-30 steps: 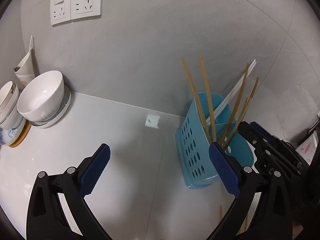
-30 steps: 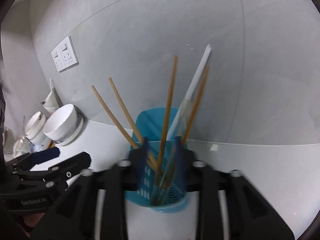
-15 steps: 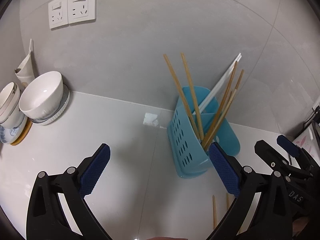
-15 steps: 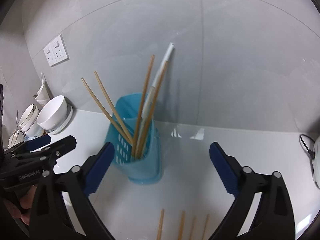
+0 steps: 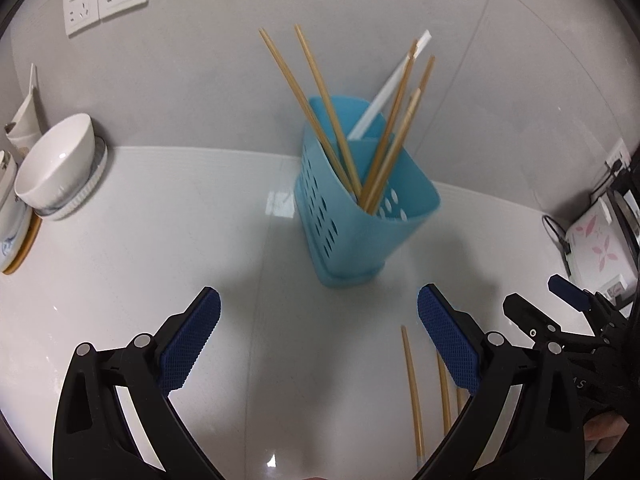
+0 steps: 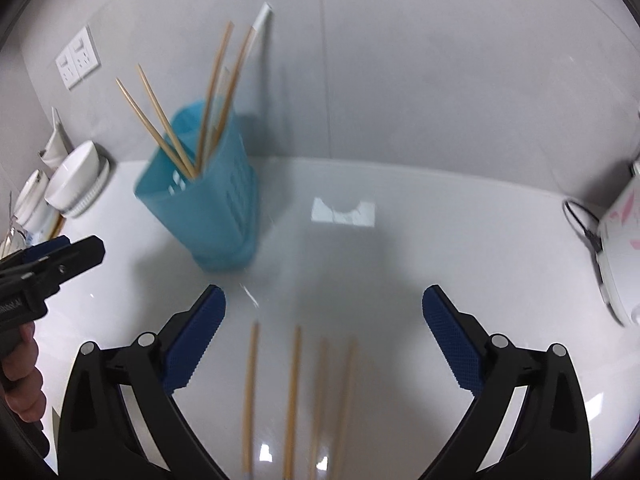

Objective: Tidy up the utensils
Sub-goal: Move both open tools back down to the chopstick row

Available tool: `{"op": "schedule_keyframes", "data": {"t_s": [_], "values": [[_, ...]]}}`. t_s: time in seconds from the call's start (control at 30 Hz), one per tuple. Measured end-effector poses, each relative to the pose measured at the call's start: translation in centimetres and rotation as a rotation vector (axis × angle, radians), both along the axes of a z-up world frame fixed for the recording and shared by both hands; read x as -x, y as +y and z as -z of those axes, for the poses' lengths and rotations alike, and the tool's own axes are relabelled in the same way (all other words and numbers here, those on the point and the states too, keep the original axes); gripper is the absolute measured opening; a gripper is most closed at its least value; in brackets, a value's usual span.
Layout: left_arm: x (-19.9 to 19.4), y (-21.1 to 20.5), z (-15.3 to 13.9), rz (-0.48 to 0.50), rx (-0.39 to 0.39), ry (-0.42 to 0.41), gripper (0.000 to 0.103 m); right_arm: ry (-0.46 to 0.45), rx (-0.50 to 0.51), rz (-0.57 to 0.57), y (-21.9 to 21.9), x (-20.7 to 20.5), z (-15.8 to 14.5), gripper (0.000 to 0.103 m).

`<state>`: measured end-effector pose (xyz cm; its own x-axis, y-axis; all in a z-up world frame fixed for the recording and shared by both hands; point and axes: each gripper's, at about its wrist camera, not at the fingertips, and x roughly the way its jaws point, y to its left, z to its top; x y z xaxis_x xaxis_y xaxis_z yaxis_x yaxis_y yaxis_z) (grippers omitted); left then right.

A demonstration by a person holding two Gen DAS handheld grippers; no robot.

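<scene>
Both tools stood wide apart and empty: the right tool [image 6: 324, 320] hung over four loose chopsticks [image 6: 294, 396] lying side by side on the counter [image 6: 400, 264], the left tool [image 5: 319, 328] just short of the blue holder [image 5: 360, 220]. Several chopsticks already leaned inside the holder. The step in hand looked like fetching the next stick; that called for lowering the right tool and closing on one chopstick alone.

Glossy white counter [image 5: 160, 280], perforated blue plastic holder [image 5: 352, 220], matt wooden chopsticks [image 6: 250, 392], glazed bowl [image 5: 56, 160]
</scene>
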<state>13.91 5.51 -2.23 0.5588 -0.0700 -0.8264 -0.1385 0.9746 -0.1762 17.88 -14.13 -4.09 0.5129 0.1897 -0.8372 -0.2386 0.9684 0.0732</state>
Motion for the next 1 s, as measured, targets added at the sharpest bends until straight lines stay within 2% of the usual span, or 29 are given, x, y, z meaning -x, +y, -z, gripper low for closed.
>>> {"op": "schedule_keyframes", "data": {"t_s": [0.33,0.73,1.0], "values": [[2.0,-2.9,5.2,0.022,0.058,0.145,0.097,0.100,0.054,0.011,-2.8,3.2,3.7,0.094],[4.1,-6.5,8.7,0.058,0.052,0.237,0.097,0.238,0.110,-0.015,-2.9,6.7,8.0,0.072],[4.8,-8.3,10.7,0.062,0.026,0.305,0.097,0.303,0.120,-0.007,-3.1,7.7,9.4,0.058]]}}
